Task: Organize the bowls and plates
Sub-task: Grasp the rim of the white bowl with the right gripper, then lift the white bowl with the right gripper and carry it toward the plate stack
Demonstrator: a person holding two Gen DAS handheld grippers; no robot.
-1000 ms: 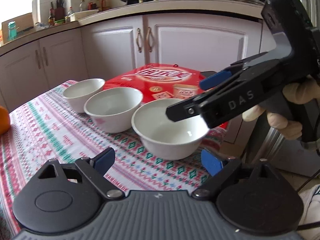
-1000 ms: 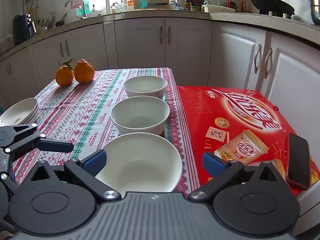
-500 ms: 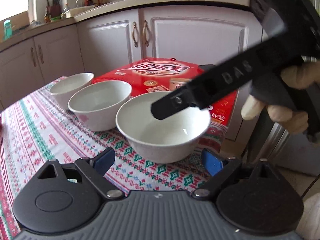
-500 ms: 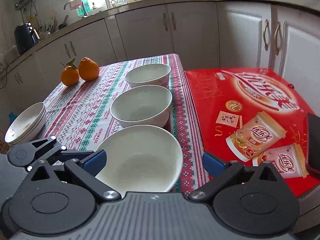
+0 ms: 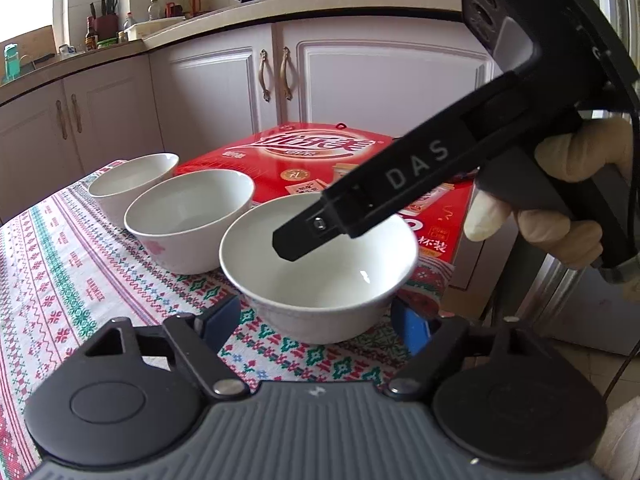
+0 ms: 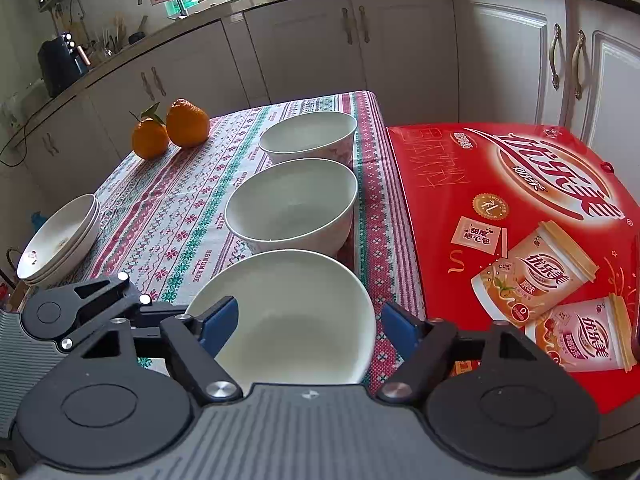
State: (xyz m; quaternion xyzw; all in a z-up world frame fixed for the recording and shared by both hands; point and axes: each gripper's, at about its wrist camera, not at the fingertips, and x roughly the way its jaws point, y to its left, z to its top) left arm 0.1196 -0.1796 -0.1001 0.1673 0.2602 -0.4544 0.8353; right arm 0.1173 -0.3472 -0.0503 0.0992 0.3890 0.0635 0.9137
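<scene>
Three white bowls stand in a row on the patterned tablecloth. The nearest bowl [image 5: 320,268] [image 6: 288,316] sits between the open fingers of both grippers. My left gripper [image 5: 316,320] is open with its blue pads at the bowl's base. My right gripper [image 6: 308,324] is open with one finger inside the bowl and one outside its right rim; its black finger [image 5: 304,236] shows over the bowl in the left wrist view. The middle bowl [image 6: 292,204] and far bowl [image 6: 308,136] stand behind. A stack of white plates [image 6: 60,240] sits at the table's left edge.
A large red drink box [image 6: 520,208] lies right of the bowls, level with the table. Two oranges [image 6: 172,128] sit at the far left of the table [image 6: 168,216]. Kitchen cabinets [image 6: 304,40] and a counter stand behind.
Both grippers have moved in on the nearest bowl. The right gripper has lowered so its left finger now sits inside the bowl, and the left gripper's pads have reached the bowl's base.
</scene>
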